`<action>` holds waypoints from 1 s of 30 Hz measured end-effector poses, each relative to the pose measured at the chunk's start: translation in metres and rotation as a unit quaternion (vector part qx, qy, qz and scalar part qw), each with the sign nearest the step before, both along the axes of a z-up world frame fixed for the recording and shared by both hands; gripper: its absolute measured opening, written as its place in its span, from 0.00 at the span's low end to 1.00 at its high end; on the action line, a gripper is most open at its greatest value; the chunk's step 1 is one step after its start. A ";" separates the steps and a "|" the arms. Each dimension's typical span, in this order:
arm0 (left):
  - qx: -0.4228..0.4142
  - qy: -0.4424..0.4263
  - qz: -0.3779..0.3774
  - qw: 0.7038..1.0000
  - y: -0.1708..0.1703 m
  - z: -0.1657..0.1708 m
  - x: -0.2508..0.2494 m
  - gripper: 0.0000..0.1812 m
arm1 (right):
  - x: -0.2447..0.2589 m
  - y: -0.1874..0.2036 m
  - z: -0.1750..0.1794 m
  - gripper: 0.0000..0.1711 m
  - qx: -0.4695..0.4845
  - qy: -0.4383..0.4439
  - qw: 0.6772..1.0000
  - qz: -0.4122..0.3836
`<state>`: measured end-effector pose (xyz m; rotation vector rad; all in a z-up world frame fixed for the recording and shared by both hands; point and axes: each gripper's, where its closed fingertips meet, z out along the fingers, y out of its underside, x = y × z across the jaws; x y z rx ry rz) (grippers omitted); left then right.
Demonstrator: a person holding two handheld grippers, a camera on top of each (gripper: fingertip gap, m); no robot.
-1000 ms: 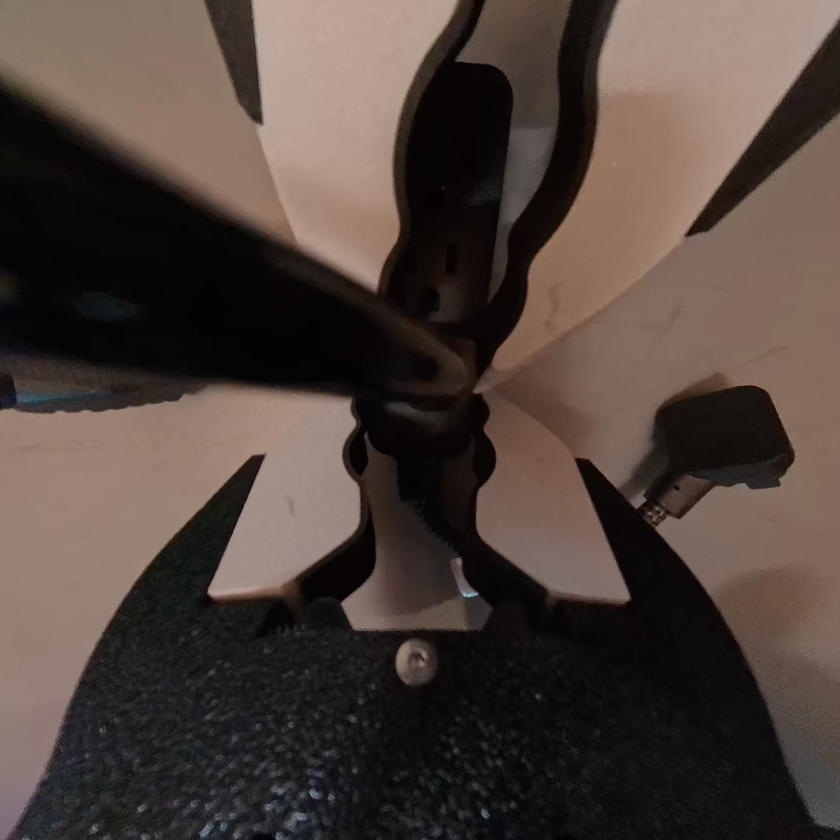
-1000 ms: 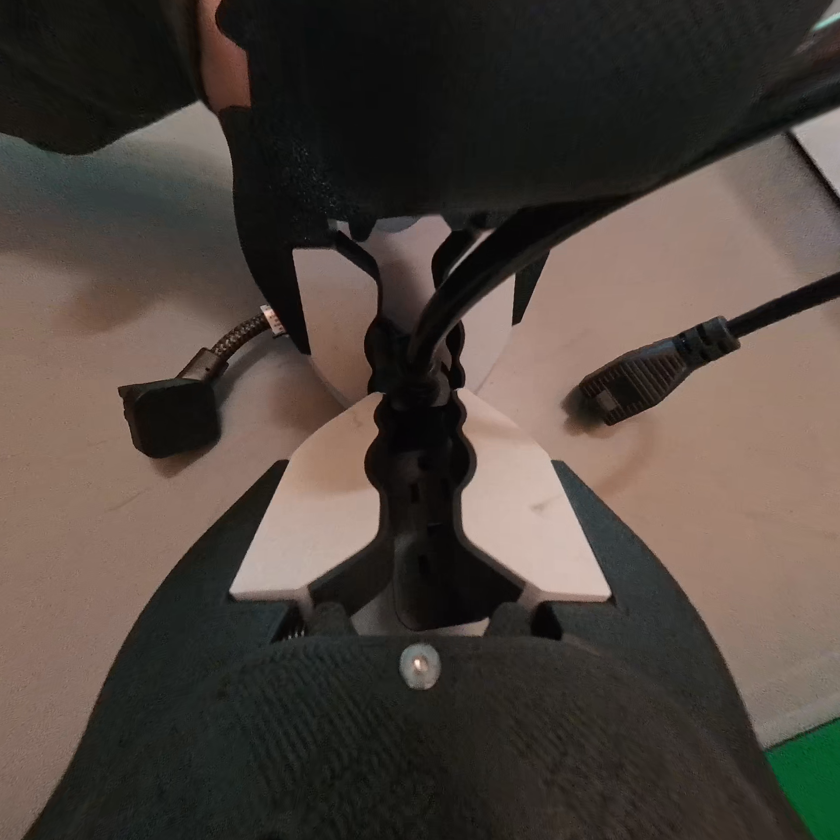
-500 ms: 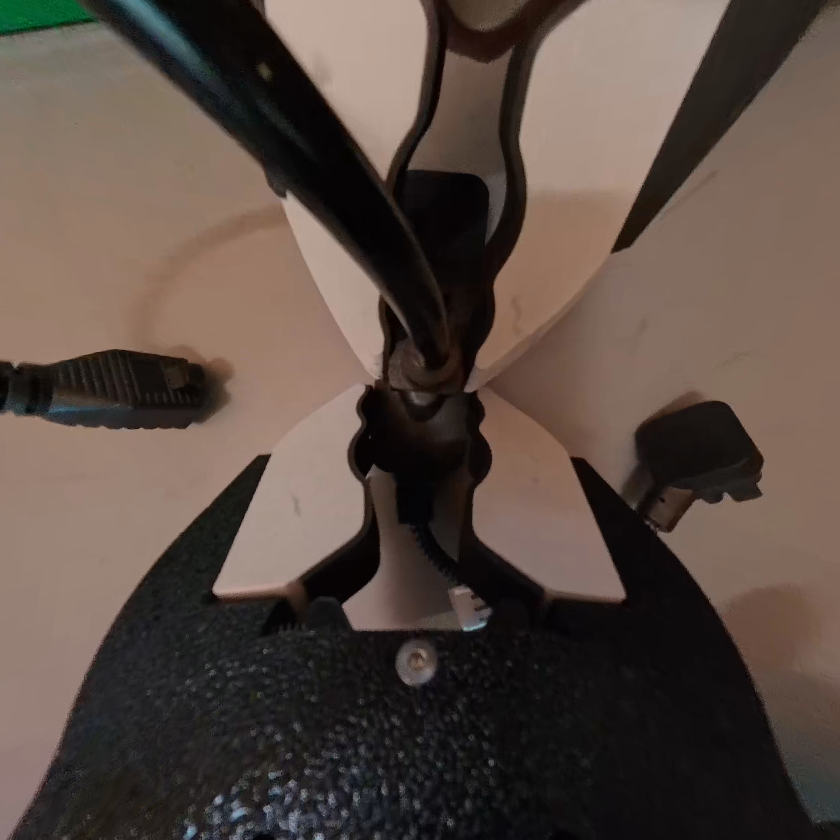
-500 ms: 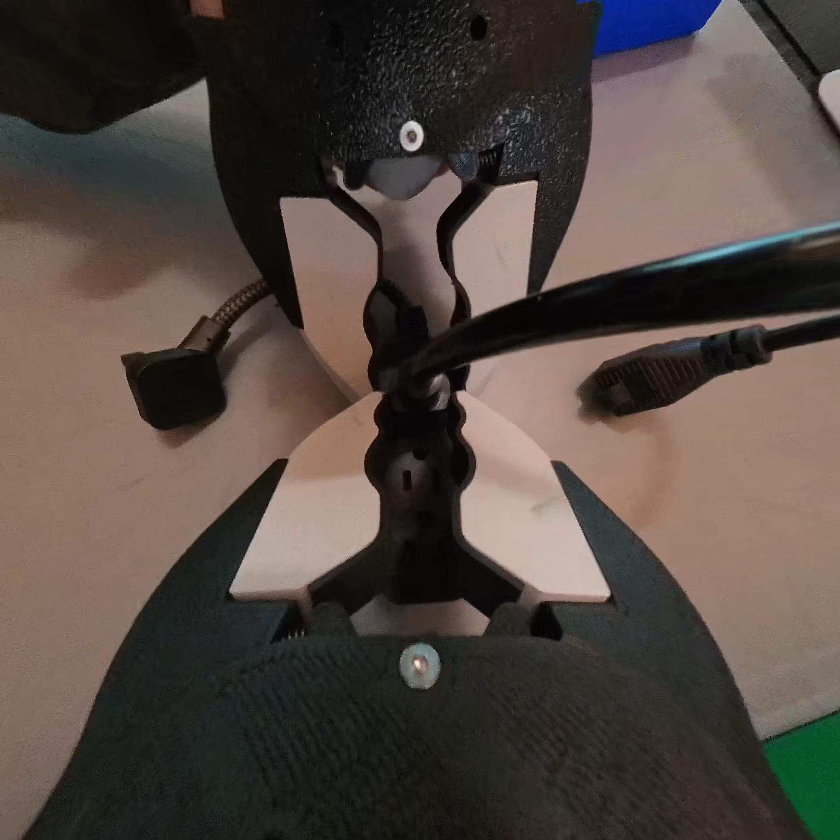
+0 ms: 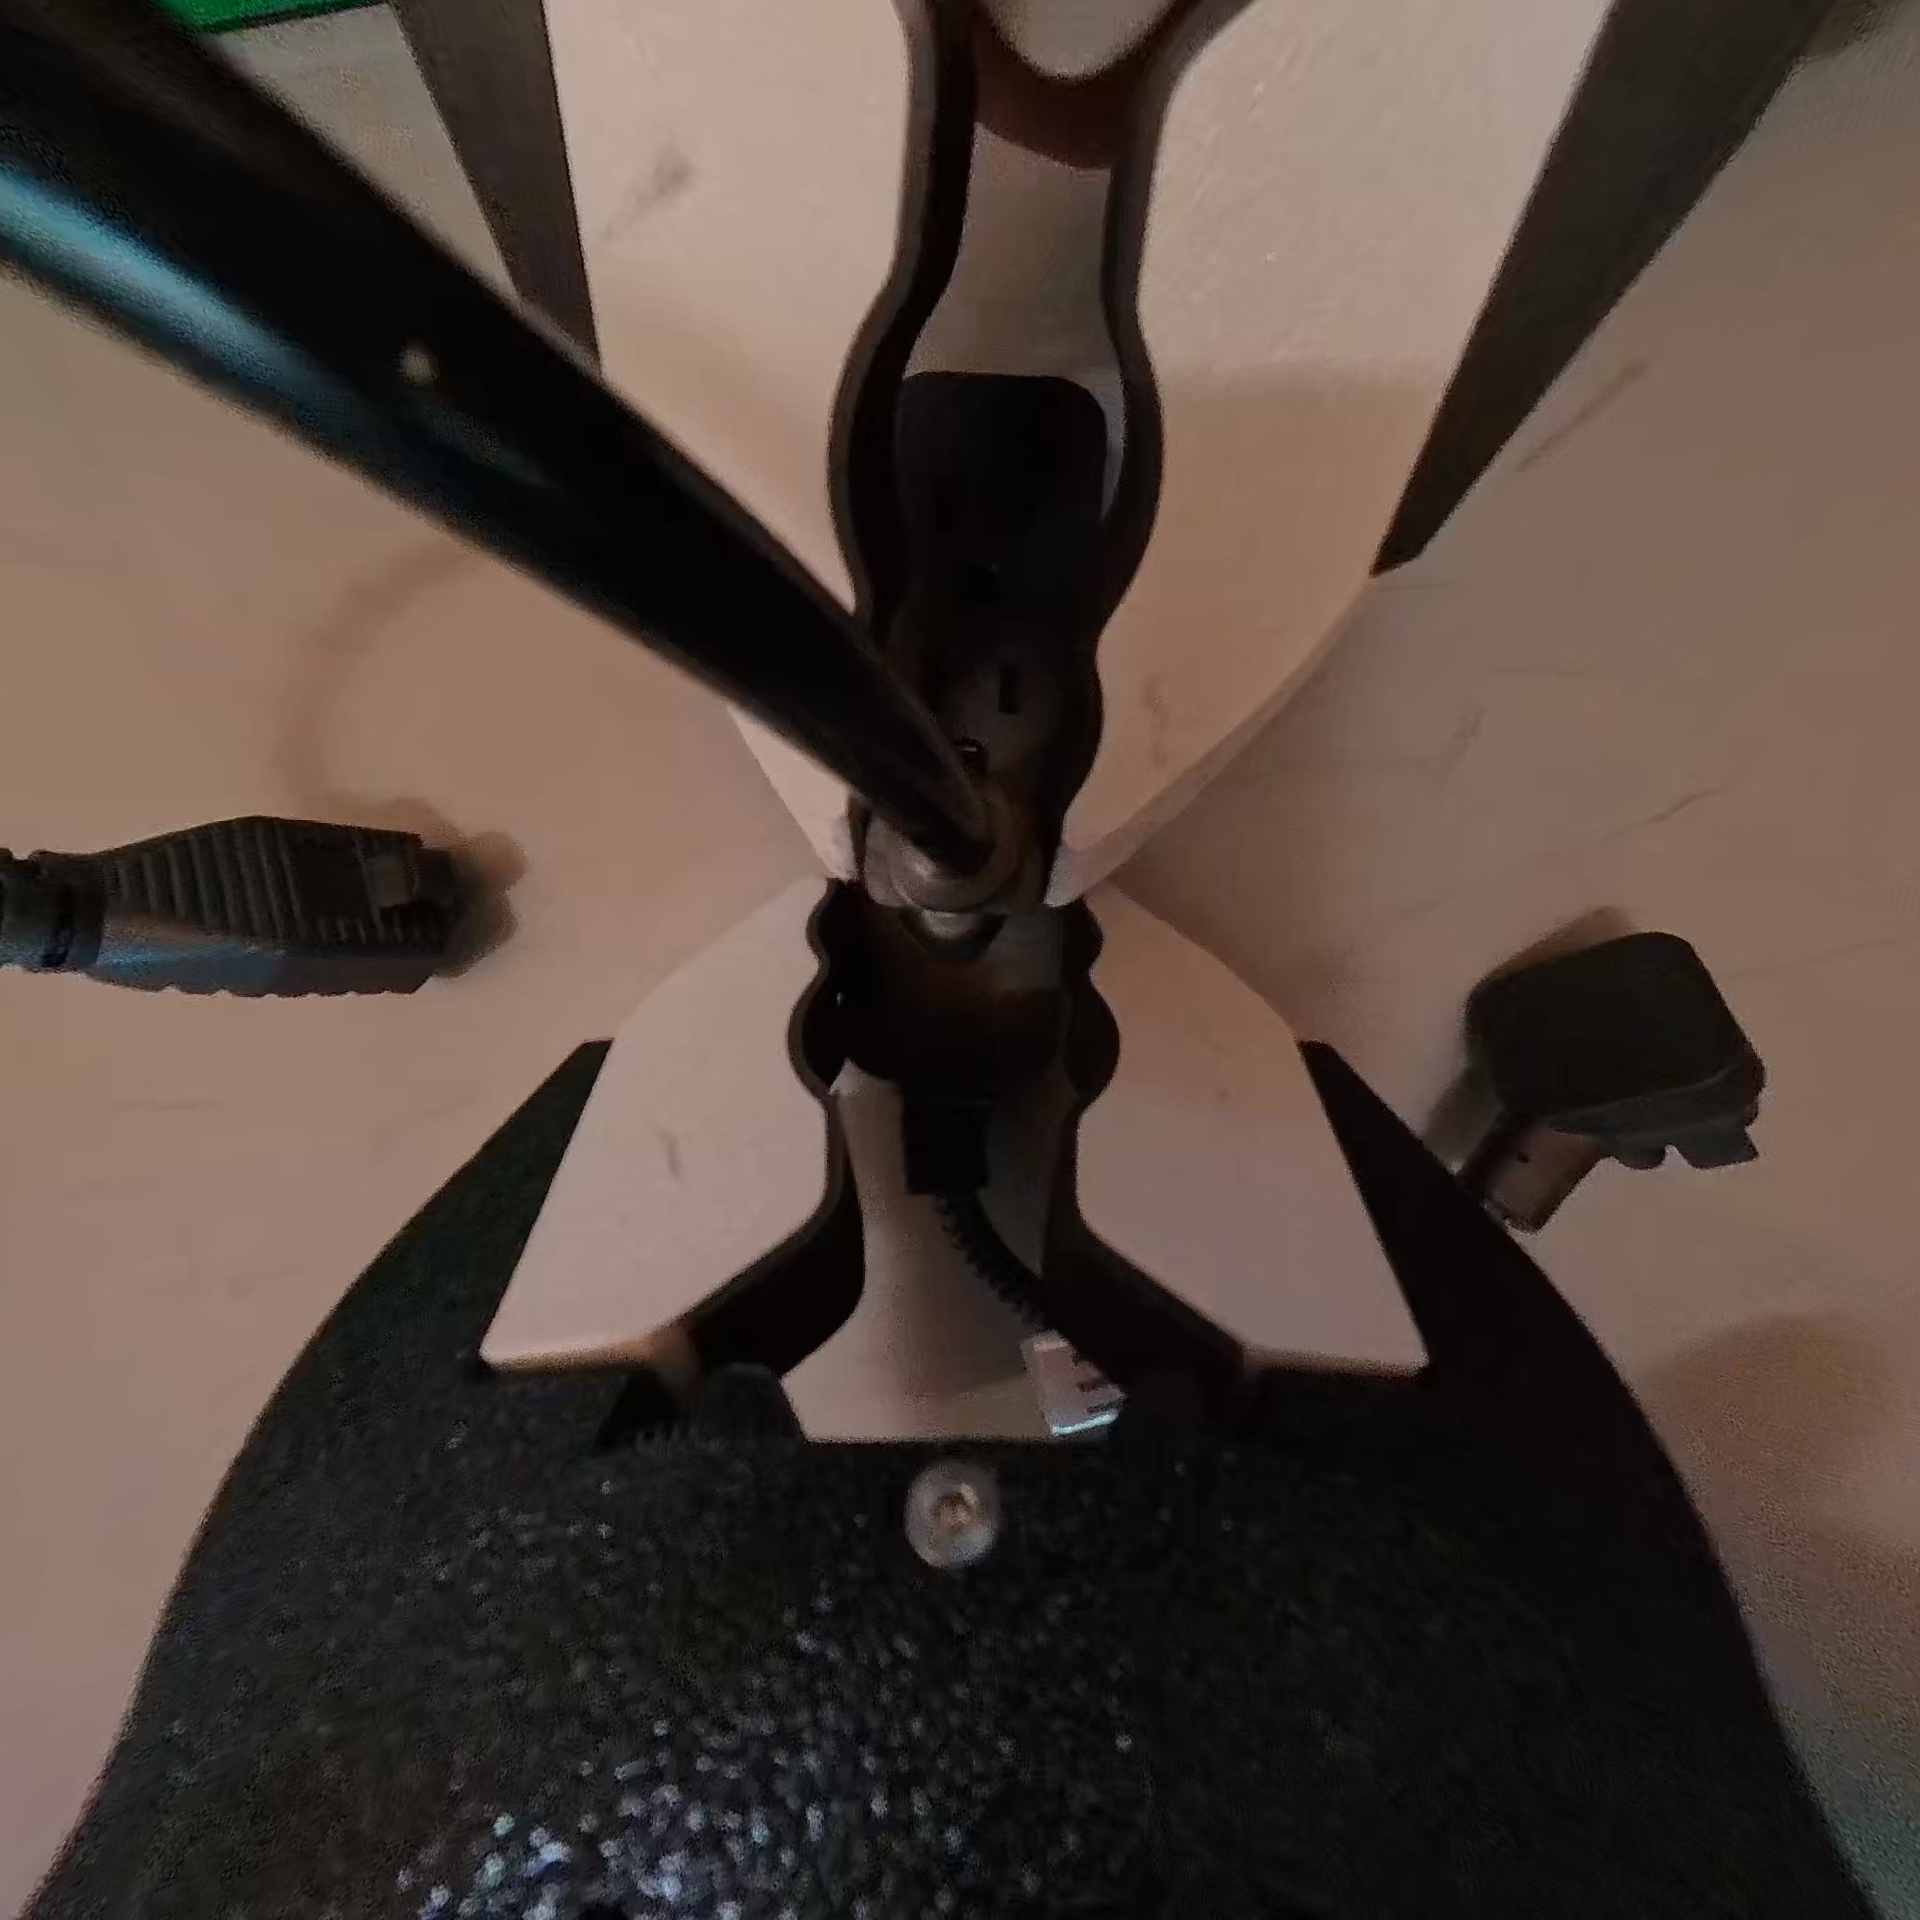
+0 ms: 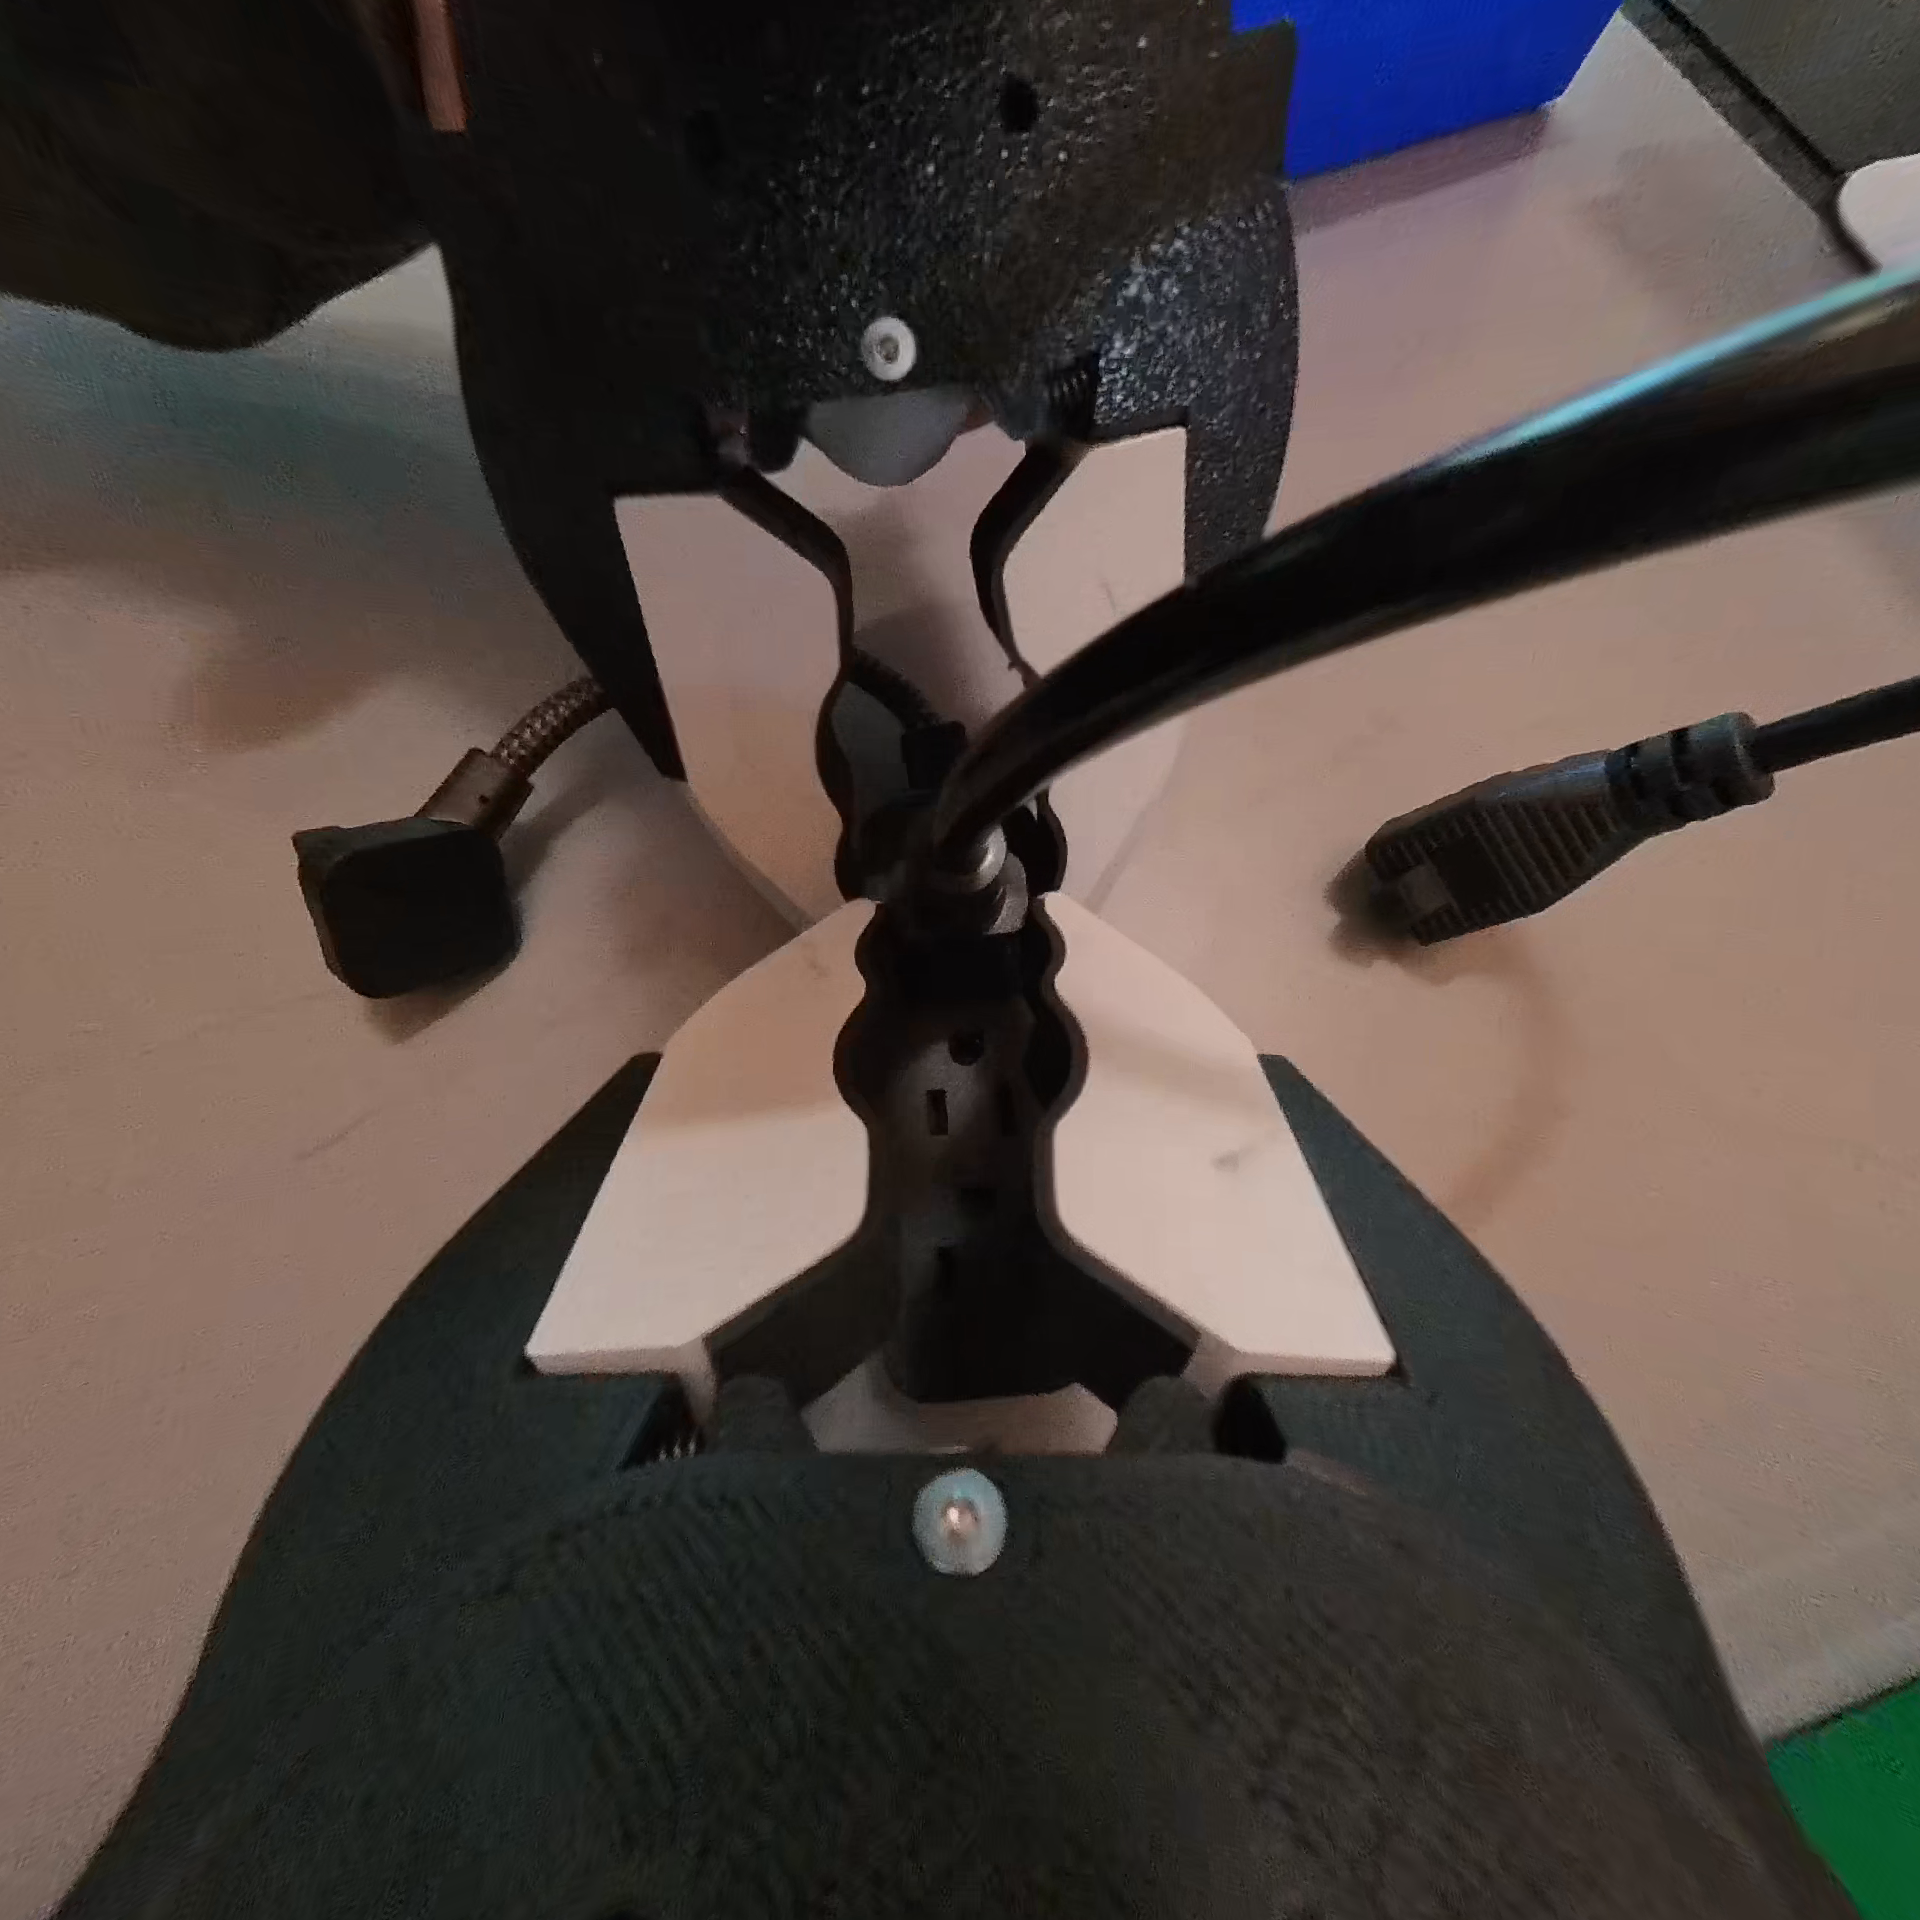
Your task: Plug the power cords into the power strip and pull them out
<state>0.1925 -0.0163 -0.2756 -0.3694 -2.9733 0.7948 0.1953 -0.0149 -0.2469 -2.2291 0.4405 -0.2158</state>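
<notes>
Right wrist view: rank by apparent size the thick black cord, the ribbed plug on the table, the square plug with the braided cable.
1. Thick black cord, largest, though it runs close to the camera.
2. and 3. Ribbed plug and square plug look about alike; not ranked.

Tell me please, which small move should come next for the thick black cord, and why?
Probably pull the plug straight out of the power strip. It looks seated between the two grippers' tips, and the right gripper has its jaws closed on the strip, so it can steady it. Whether the left gripper grips the plug is unclear.
</notes>
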 end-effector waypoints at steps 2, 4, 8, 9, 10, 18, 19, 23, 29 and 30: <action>-0.009 0.010 -0.019 1.000 0.000 0.001 -0.004 0.22 | -0.007 0.003 0.002 0.14 -0.051 -0.037 0.998 0.017; -0.013 0.008 -0.025 1.000 0.000 0.001 -0.007 0.22 | -0.010 0.001 0.001 0.14 -0.067 -0.040 0.997 0.023; -0.042 0.025 0.014 0.999 -0.006 0.001 -0.003 0.22 | -0.003 -0.005 0.000 0.14 -0.022 -0.014 1.000 0.005; -0.053 0.026 0.014 0.998 -0.006 0.001 -0.003 0.22 | -0.004 -0.006 0.000 0.14 -0.025 -0.019 0.999 0.004; -0.063 0.032 0.019 0.997 -0.007 0.001 -0.004 0.22 | -0.004 -0.006 0.000 0.14 -0.026 -0.017 1.000 0.002; -0.118 0.029 0.036 0.992 -0.009 0.001 -0.005 0.22 | -0.007 -0.007 0.000 0.14 -0.035 -0.007 0.999 0.018; -0.123 0.026 0.033 0.992 -0.010 0.001 -0.005 0.22 | -0.007 -0.007 0.000 0.14 -0.040 -0.009 0.999 0.017; -0.135 0.036 0.031 0.990 -0.010 0.001 -0.006 0.22 | -0.007 -0.007 0.000 0.14 -0.033 -0.007 0.999 0.013; -0.147 0.045 0.026 0.988 -0.010 0.001 -0.006 0.22 | -0.008 -0.007 0.000 0.14 -0.044 -0.005 0.999 0.014; -0.145 0.040 0.023 0.988 -0.010 0.001 -0.006 0.22 | -0.008 -0.007 0.000 0.14 -0.046 -0.006 0.999 0.015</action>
